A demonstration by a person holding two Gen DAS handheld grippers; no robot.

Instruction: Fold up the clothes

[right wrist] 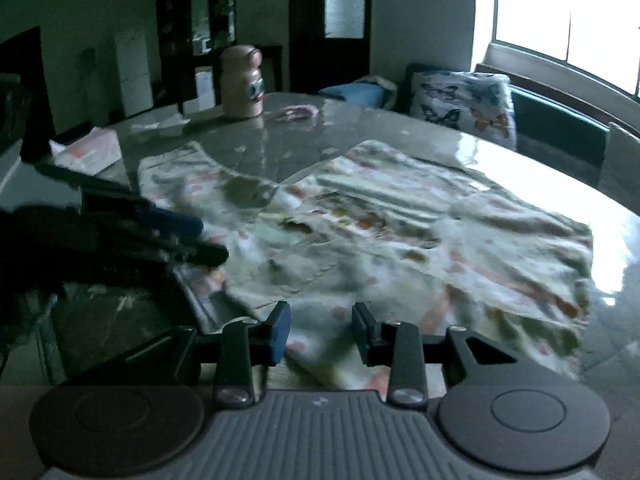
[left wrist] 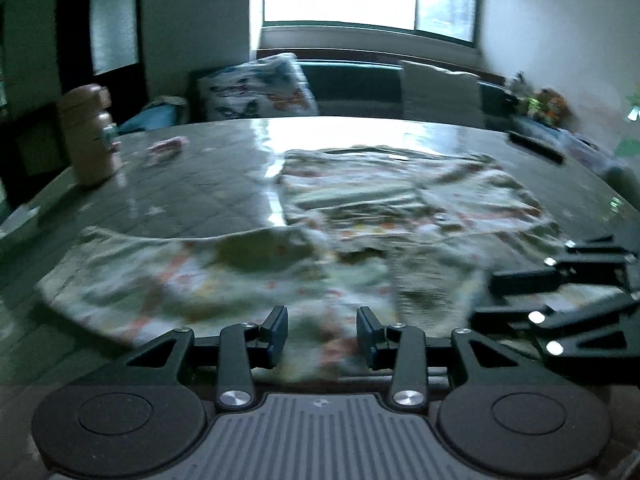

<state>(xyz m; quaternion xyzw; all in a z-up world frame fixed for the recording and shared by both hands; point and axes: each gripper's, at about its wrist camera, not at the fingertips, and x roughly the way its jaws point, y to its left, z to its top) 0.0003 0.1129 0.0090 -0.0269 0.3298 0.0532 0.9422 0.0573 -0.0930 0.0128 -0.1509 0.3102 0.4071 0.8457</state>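
Note:
A pale floral garment (left wrist: pixel 200 280) lies spread and partly folded on the glossy table (left wrist: pixel 192 184), blurred in both views. My left gripper (left wrist: pixel 322 332) hovers over the garment's near edge with its jaws apart; cloth shows in the gap and the pads do not press on it. My right gripper (left wrist: pixel 508 300) comes in from the right edge, over the same near edge. In the right wrist view the right gripper (right wrist: pixel 320 332) is likewise open above the garment (right wrist: pixel 400 240), with printed cloth under the gap. The left gripper (right wrist: pixel 208 240) reaches in from the left there.
A pink bottle (left wrist: pixel 90 136) stands at the table's far left with a small pink item (left wrist: pixel 166 146) beside it. A dark flat object (left wrist: pixel 536 146) lies far right. A white-pink packet (right wrist: pixel 90 152) sits at the left edge. A butterfly cushion (left wrist: pixel 256 88) rests on the bench under the window.

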